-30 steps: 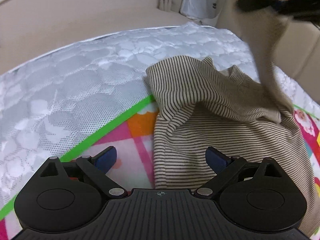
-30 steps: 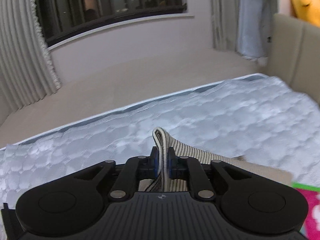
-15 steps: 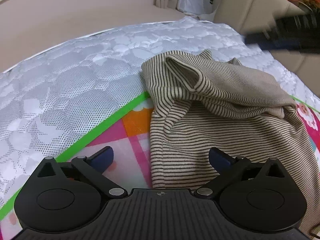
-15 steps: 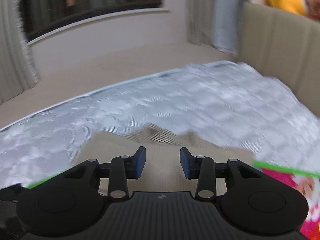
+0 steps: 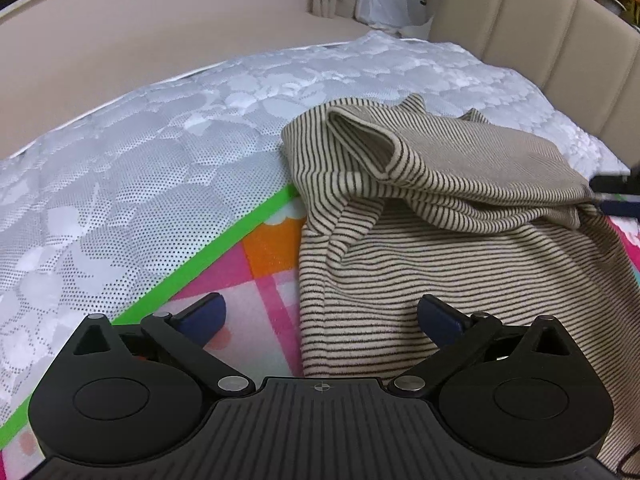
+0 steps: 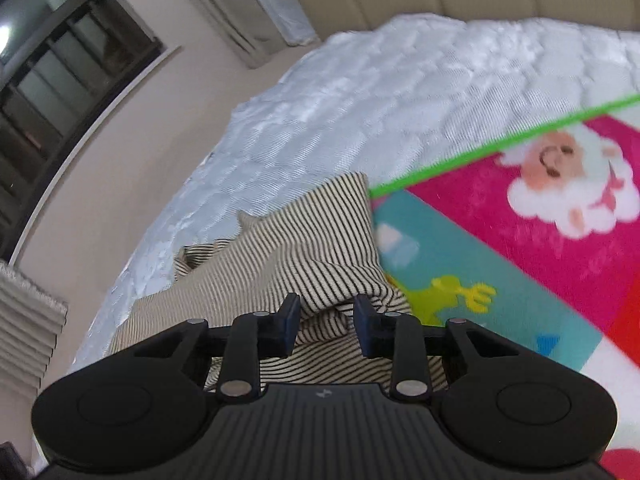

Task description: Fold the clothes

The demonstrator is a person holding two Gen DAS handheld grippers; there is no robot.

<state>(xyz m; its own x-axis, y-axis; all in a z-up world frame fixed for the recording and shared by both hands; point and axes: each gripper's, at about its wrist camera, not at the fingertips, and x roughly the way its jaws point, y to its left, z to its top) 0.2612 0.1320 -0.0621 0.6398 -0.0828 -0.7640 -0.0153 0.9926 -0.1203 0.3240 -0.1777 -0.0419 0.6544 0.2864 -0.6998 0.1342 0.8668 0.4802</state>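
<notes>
Striped top [image 5: 420,248]: cream with thin dark stripes, soft knit, lies on the bed partly on the bright play mat [image 5: 264,264] and partly on the white mattress [image 5: 140,152]. One sleeve is folded across the body, its cuff end open and rounded (paler reverse side showing). Left gripper [image 5: 320,316]: jaws wide apart, empty, low over the top's near edge. Right gripper [image 6: 327,320]: jaws part open, straddling a bunched fold, not closed on it.
</notes>
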